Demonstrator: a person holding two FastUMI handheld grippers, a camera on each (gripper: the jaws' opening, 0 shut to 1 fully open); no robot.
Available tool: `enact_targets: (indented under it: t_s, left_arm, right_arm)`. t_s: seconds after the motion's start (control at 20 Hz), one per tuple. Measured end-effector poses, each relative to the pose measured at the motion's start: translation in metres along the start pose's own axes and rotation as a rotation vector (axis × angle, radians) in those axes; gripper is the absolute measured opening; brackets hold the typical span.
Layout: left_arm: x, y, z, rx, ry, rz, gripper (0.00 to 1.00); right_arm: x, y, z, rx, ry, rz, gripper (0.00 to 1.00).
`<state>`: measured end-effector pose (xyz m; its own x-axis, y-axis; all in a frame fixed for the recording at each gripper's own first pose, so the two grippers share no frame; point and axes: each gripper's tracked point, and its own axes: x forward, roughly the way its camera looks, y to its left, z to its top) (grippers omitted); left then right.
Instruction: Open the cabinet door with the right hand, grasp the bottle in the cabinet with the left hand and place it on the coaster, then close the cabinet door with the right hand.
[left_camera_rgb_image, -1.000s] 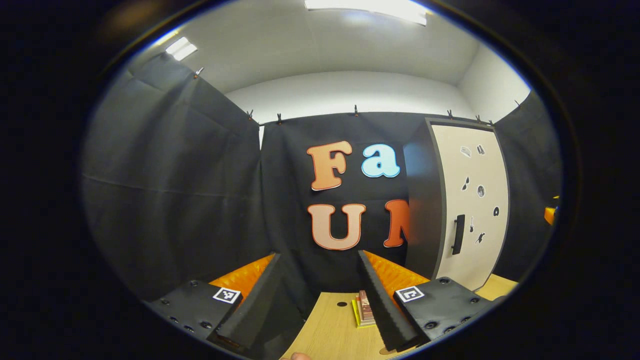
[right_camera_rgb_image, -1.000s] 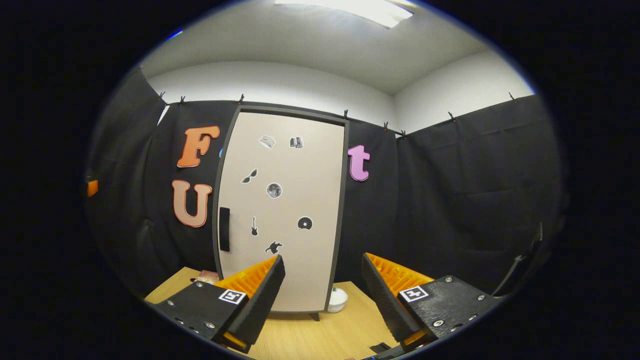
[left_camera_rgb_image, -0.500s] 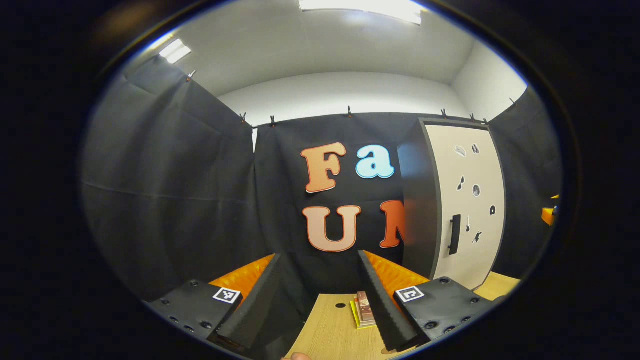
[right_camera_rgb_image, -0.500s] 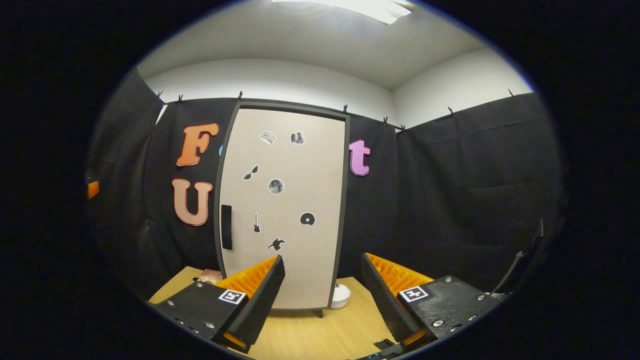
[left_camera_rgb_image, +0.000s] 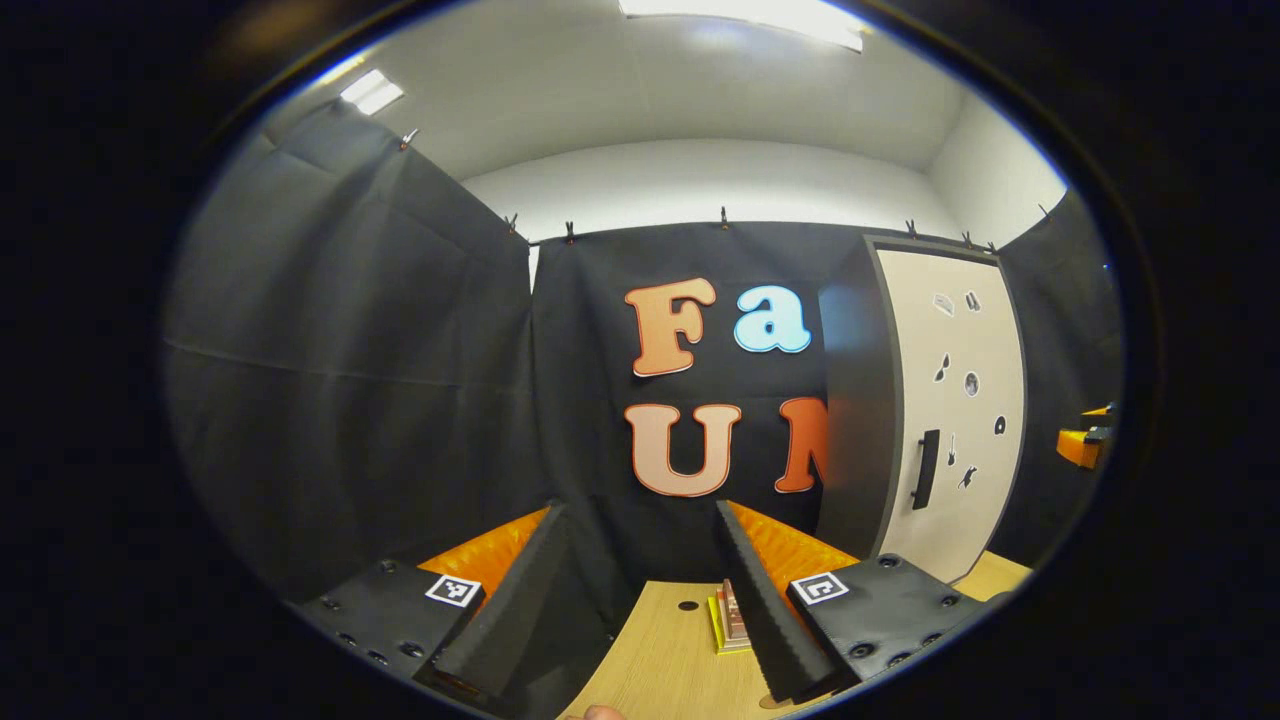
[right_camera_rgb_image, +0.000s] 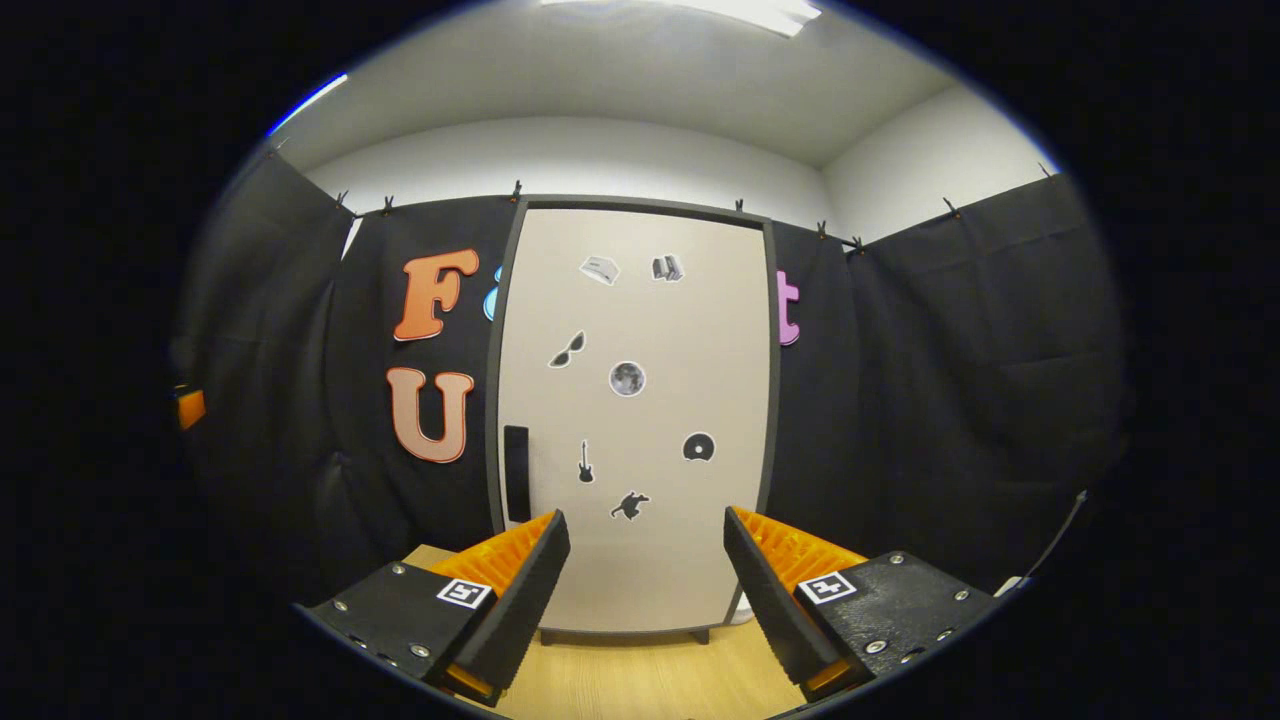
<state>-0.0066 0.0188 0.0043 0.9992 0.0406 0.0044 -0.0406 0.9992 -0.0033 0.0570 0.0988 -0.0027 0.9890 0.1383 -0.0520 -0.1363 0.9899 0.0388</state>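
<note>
**Both grippers spread wide before a shut cabinet**

Left gripper (left_camera_rgb_image: 640, 590): fingers wide apart, nothing between them, held above the pale wooden table (left_camera_rgb_image: 660, 670). Right gripper (right_camera_rgb_image: 645, 590): fingers likewise wide apart and empty, facing the tall beige cabinet door with dark frame (right_camera_rgb_image: 635, 420).

Cabinet door: shut; a black vertical handle (right_camera_rgb_image: 516, 473) sits near its left edge, small dark stickers across its face. The bottle cannot be seen behind it.

Left gripper view: the door (left_camera_rgb_image: 960, 410) stands off to the right, seen at an angle, with the cabinet's dark side panel (left_camera_rgb_image: 850, 410). A small stack of flat square pieces, yellow at the bottom (left_camera_rgb_image: 727, 625), lies on the table just beside the right finger, and a small dark hole (left_camera_rgb_image: 688, 606) marks the tabletop near it.

Right gripper view: the door is seen head-on, its short feet (right_camera_rgb_image: 548, 637) resting on the table (right_camera_rgb_image: 640, 680).
</note>
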Motion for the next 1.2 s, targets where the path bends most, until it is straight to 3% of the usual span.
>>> enact_targets:
  t_s: [0.1, 0.4, 0.5, 1.0, 1.2]
  left_arm:
    - [-0.004, 0.003, -0.002, 0.016, 0.004, 0.007, 0.97]
    - [-0.013, 0.021, -0.001, 0.026, 0.004, 0.046, 0.94]
    - [-0.016, 0.029, -0.002, 0.031, 0.007, 0.062, 0.97]
    - [-0.031, 0.079, -0.008, 0.075, 0.018, 0.164, 0.94]
    - [-0.029, 0.091, -0.015, 0.077, 0.030, 0.194, 0.97]
  right_arm:
    - [0.016, 0.022, -0.001, -0.001, 0.007, 0.037, 0.96]
    - [0.058, 0.090, -0.007, 0.052, 0.049, 0.155, 0.96]
    - [0.076, 0.104, -0.009, 0.049, 0.051, 0.159, 0.96]
    - [0.164, 0.140, -0.040, 0.055, 0.106, 0.107, 0.94]
    - [0.180, 0.151, -0.053, 0.039, 0.130, 0.116, 0.79]
